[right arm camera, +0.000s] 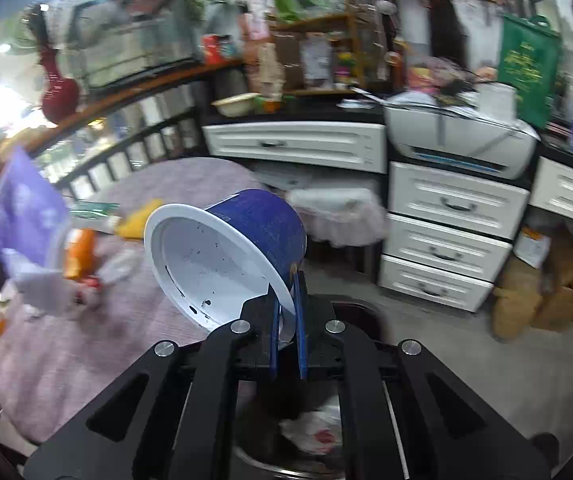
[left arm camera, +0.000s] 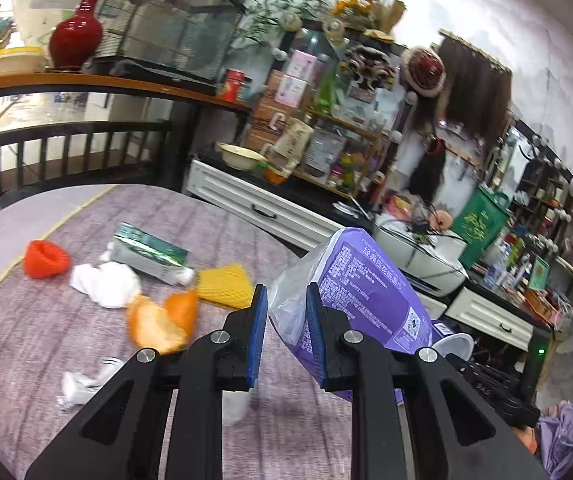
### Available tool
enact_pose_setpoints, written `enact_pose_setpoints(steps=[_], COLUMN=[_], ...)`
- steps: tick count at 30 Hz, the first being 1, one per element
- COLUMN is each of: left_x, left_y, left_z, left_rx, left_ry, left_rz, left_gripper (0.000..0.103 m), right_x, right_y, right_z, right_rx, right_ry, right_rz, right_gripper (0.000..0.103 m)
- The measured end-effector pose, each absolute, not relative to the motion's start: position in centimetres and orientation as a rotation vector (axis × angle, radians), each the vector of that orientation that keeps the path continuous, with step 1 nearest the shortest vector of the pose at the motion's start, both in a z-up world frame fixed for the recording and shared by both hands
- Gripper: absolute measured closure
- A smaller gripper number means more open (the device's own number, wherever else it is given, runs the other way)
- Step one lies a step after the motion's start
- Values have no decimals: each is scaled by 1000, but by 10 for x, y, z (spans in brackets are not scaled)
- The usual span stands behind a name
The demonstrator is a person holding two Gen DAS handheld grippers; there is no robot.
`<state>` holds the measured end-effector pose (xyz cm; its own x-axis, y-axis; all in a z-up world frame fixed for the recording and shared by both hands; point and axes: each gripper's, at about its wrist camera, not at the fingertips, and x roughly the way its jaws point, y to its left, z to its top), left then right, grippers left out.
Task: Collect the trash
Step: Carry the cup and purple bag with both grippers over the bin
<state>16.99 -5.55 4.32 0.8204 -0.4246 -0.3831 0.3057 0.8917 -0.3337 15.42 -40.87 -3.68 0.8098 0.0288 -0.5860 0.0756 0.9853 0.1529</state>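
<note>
Right wrist view: your right gripper (right arm camera: 288,320) pinches the blue cup (right arm camera: 226,256) by its thin rim above the bin (right arm camera: 310,436), beyond the table's (right arm camera: 86,344) edge, so it could pivot free and miss. Your left gripper (left arm camera: 286,332) clamps only the purple tissue pack's (left arm camera: 366,292) slack plastic, which could slip out over the table.

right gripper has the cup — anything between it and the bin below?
Nothing visible. The right gripper pinches the blue cup by its rim, out past the table's edge. The bin shows open directly beneath the gripper, holding only a crumpled bag.
</note>
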Motion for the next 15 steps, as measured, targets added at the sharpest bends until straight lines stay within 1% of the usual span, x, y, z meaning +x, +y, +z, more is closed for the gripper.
enact_pose_setpoints(steps=[6, 11, 15], left_x=[173, 173, 172], left_y=[-100, -135, -154], left_z=[34, 18, 6], left_rx=[-228, -187, -156], left_ry=[507, 551, 572], left_rz=[-462, -505, -516], left_gripper=[82, 82, 82], right_x=[166, 178, 186], right_y=[-450, -459, -455], right_z=[-100, -156, -188], right_rx=[236, 298, 311], right_ry=[794, 921, 1006], right_rz=[-88, -83, -61], right_gripper=[95, 95, 94])
